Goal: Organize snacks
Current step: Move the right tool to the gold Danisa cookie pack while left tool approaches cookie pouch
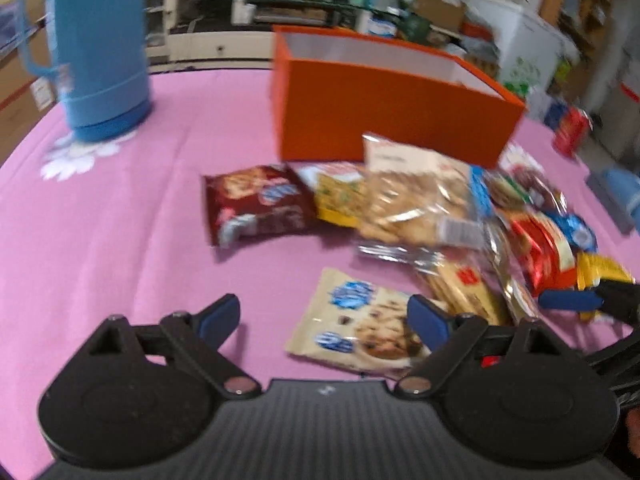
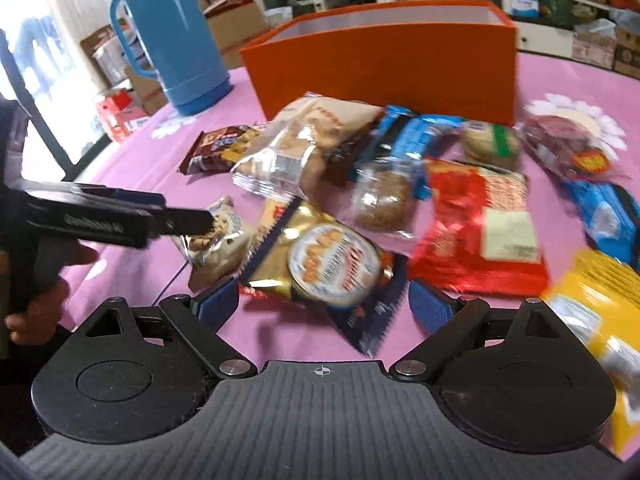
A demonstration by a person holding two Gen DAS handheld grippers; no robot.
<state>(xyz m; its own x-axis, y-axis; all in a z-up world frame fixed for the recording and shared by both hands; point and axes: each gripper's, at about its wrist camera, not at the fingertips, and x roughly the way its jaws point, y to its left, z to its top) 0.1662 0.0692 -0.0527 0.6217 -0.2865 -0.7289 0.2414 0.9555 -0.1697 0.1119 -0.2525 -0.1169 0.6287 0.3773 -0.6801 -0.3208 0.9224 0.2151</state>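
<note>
Both claws wide, nothing gripped. Left gripper [image 1: 324,316] hangs over a flat cream cookie pkt [image 1: 356,320]; right gripper [image 2: 324,300] over a crinkly gold foil pkt [image 2: 320,264]. Glossy snack pile [image 2: 400,184] mid-table on pink cloth [image 1: 120,220], just in front of rigid orange box [image 1: 384,108]. Smooth blue plastic flask [image 1: 100,48] near far-left edge.

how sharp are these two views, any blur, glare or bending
Left wrist view: the snack packets and orange box are smeared by motion blur, the left gripper stays crisp, and the table edge bows from the fisheye. Right wrist view: less blur, glare on the gold packet, and a blown-out window at the left.
</note>
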